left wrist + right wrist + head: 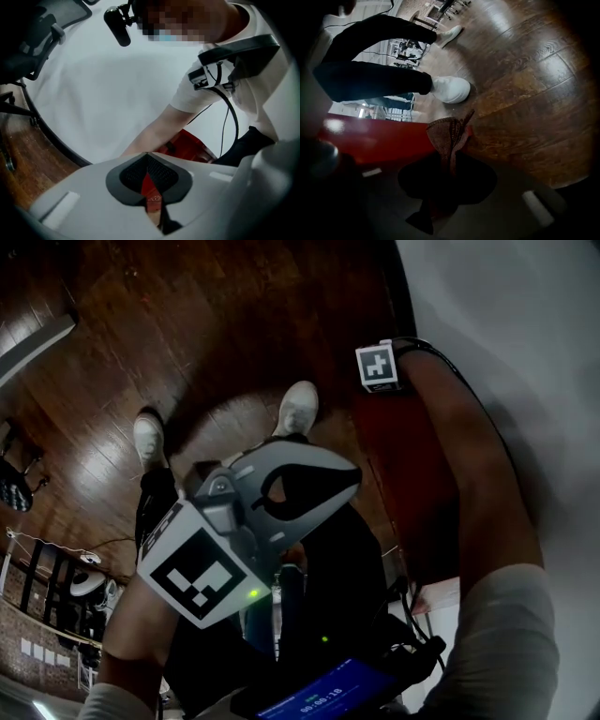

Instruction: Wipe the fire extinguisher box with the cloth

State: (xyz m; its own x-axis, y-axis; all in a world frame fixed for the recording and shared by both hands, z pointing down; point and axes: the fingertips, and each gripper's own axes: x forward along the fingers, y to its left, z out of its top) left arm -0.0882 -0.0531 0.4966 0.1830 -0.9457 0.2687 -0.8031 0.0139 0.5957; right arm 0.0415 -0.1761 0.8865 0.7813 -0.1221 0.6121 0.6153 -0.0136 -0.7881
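Fire extinguisher box is sitting just left of the right tool, which is clamping the cloth by a thin fold that risks slipping out during rubbing. Left tool is hanging closed, gripping nothing.

The left gripper is a pale grey shell with dark ribbed pads and a black-and-white marker cube; a second cube shows at the head view's upper right. The person wears white short sleeves, black trousers and white shoes, with a black cable.

Dark wood floor w/ white shoes, white wall at rt, blk office chair.
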